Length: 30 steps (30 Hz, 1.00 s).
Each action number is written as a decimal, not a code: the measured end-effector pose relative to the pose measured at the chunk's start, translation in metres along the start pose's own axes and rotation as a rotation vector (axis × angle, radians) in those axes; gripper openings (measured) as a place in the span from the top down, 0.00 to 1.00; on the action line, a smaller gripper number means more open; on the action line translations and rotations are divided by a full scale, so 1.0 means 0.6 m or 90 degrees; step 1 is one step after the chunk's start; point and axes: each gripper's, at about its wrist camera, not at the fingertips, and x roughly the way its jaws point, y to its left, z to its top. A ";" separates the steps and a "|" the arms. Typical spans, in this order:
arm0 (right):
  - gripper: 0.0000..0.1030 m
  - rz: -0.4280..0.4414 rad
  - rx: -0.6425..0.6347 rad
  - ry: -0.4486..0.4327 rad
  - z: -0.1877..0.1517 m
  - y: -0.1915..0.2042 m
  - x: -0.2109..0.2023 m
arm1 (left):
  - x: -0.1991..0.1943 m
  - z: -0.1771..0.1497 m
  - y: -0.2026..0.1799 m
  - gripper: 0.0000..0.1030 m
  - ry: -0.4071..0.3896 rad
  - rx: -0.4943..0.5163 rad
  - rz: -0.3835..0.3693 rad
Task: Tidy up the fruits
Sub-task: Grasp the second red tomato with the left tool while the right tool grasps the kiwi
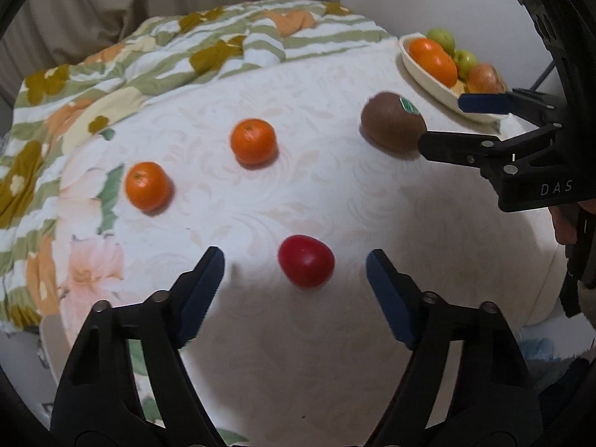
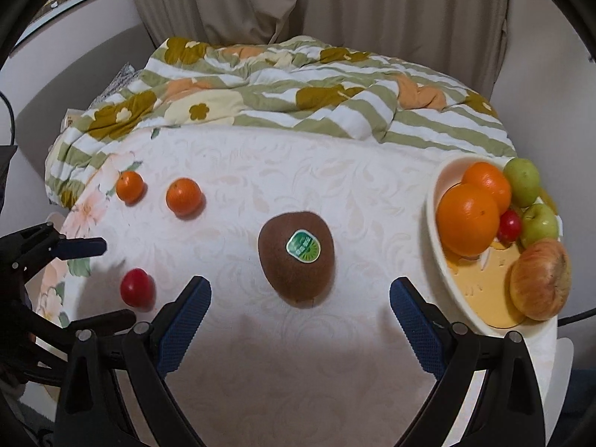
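A small red fruit (image 1: 306, 266) lies on the white cloth between the fingers of my left gripper (image 1: 295, 260), which is open, its pads apart from the fruit. A brown kiwi (image 2: 296, 253) with a green sticker sits between the fingers of my right gripper (image 2: 300, 283), open too and not touching it. In the left wrist view the right gripper (image 1: 442, 122) reaches in from the right beside the kiwi (image 1: 393, 124). Two mandarins (image 1: 253, 140) (image 1: 147, 185) rest further left. In the right wrist view the left gripper (image 2: 116, 280) straddles the red fruit (image 2: 137, 287).
A cream oval bowl (image 2: 434, 201) at the right edge holds two oranges, two green apples, a small red fruit and a reddish apple. A green-striped floral quilt (image 2: 260, 97) is bunched along the back. The round table's edge (image 2: 551, 354) runs close behind the bowl.
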 end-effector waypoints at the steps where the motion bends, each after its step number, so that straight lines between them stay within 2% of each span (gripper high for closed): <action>1: 0.07 0.003 -0.002 0.003 -0.002 -0.001 0.005 | 0.004 -0.001 -0.002 0.19 0.003 0.001 -0.001; 2: 0.07 0.004 -0.003 0.006 -0.003 -0.002 0.011 | 0.008 -0.002 -0.003 0.20 0.007 0.001 -0.002; 4: 0.07 0.008 -0.002 0.011 -0.003 -0.004 0.019 | 0.017 -0.003 -0.005 0.32 0.016 0.000 -0.007; 8: 0.09 0.017 0.003 0.017 -0.002 -0.010 0.032 | 0.030 -0.007 -0.004 0.34 0.033 -0.020 -0.016; 16: 0.17 0.022 0.000 0.040 -0.002 -0.005 0.054 | 0.028 -0.007 0.003 0.60 0.029 -0.034 0.004; 30: 0.34 0.003 -0.015 0.048 0.011 0.002 0.083 | 0.016 -0.021 0.030 0.60 0.028 -0.075 0.002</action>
